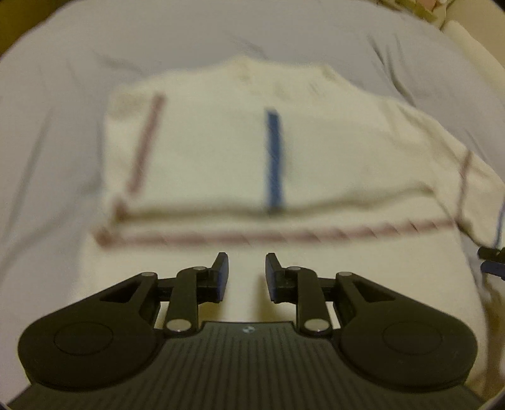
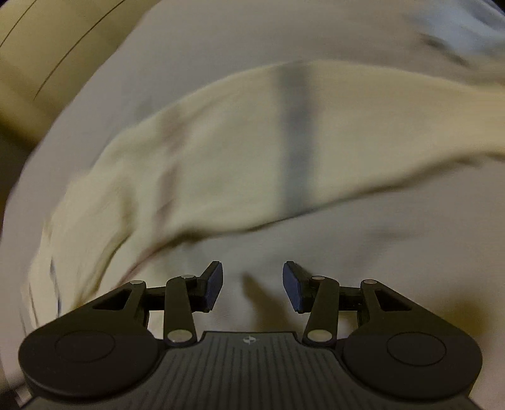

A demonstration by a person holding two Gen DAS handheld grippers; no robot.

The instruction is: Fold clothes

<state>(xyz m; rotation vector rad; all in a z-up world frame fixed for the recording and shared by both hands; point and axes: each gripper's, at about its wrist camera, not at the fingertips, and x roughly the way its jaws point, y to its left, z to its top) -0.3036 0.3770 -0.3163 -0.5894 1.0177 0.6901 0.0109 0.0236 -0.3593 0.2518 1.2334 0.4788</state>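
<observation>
A cream cloth [image 1: 205, 151] with a blue stripe [image 1: 274, 161] and reddish-brown border lines lies folded over itself on a pale lilac sheet [image 1: 56, 132]. My left gripper [image 1: 246, 271] hovers open over the cloth's near layer, nothing between its fingers. In the right wrist view the same cream cloth [image 2: 221, 157] appears blurred, its grey-blue stripe [image 2: 295, 142] running away from me. My right gripper [image 2: 252, 280] is open above the sheet [image 2: 363, 258], just short of the cloth's near edge. The other gripper's tip [image 1: 492, 261] peeks in at the left view's right edge.
The lilac sheet [image 2: 221, 38] spreads around the cloth on all sides. A beige surface [image 2: 47, 56] lies beyond the sheet at upper left of the right view. Some cluttered items [image 1: 419, 9] sit at the far top right of the left view.
</observation>
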